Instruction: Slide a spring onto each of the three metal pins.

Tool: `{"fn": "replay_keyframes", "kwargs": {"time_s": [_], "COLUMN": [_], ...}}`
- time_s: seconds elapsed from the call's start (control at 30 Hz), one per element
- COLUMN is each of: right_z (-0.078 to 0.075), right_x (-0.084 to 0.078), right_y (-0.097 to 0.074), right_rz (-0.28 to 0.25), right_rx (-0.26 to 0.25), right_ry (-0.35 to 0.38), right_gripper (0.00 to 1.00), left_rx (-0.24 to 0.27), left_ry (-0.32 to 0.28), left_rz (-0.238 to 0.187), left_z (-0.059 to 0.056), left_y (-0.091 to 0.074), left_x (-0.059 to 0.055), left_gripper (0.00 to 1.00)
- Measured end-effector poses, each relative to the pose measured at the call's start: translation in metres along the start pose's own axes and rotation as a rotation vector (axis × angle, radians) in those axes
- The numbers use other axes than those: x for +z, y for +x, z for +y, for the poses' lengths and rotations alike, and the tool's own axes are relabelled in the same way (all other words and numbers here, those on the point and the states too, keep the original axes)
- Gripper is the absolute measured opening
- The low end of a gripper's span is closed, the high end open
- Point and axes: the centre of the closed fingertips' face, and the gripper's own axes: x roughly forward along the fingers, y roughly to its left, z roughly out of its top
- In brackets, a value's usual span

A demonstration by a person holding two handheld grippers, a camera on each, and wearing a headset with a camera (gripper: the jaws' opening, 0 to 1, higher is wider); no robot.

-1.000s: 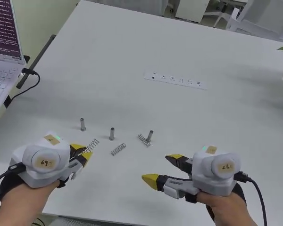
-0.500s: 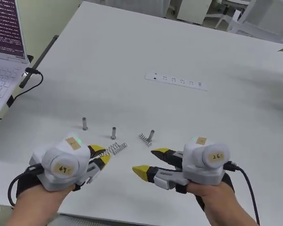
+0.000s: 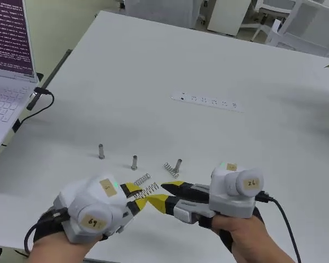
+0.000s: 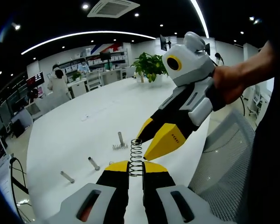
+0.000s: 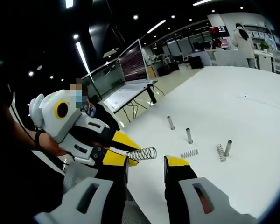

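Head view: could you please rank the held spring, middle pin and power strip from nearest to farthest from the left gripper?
1. held spring, clamped in the left gripper
2. middle pin, just beyond
3. power strip, far back

Laptop (image 3: 8, 44), power strip (image 3: 207, 102), black cable (image 3: 40, 91) on white table (image 3: 153, 60)

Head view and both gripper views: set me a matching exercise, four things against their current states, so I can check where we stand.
Column one:
1. left gripper
2. right gripper
3. three pins
4. loose spring by the rightmost pin in the head view

Column two:
A. upright, nothing slid on
B. open
C. shut on a spring
D. lying flat

Pairs: 1-C, 2-B, 3-A, 4-D
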Motion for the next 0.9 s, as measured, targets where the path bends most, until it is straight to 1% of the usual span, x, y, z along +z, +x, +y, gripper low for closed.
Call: {"fn": "replay_keyframes", "kwargs": {"time_s": [0.07,0.1,0.23,0.37,0.5,0.63,0.77,0.83,0.9], "right_z": [0.001,0.001,0.000,0.002,0.004,0.008,0.009,0.010,0.010], "right_x": [0.003,0.005,0.006,0.010,0.012,0.009,0.003,-0.002,-0.005], "right_y": [0.000,-0.001,-0.004,-0.009,-0.010,-0.010,-0.012,-0.014,-0.016], "right_rz": [-0.020,-0.036,-0.036,-0.037,-0.032,0.001,0.055,0.108,0.142], "right_rx": [0.004,0.004,0.009,0.021,0.025,0.029,0.028,0.025,0.024], "right_ry": [0.001,0.015,0.015,0.003,-0.018,-0.060,-0.128,-0.202,-0.244], "right_gripper": [0.23,0.22,0.20,0.16,0.13,0.13,0.14,0.14,0.16], "left_rx": [-0.013,-0.014,-0.020,-0.023,-0.022,-0.028,-0.037,-0.044,-0.054], "left_ry": [0.016,0.025,0.041,0.074,0.077,0.094,0.101,0.104,0.106], "left_rz": [0.003,0.009,0.010,0.016,0.016,0.024,0.031,0.034,0.036], "left_z": [-0.003,-0.004,-0.004,-0.004,-0.005,-0.007,-0.009,-0.012,-0.016], "left_y": [0.001,0.002,0.002,0.002,0.003,0.004,0.006,0.007,0.009], "left_x": [0.001,0.001,0.003,0.004,0.003,0.001,-0.001,-0.002,-0.003], "left_gripper": [0.02,0.02,0.02,0.02,0.02,0.02,0.02,0.02,0.02]}}
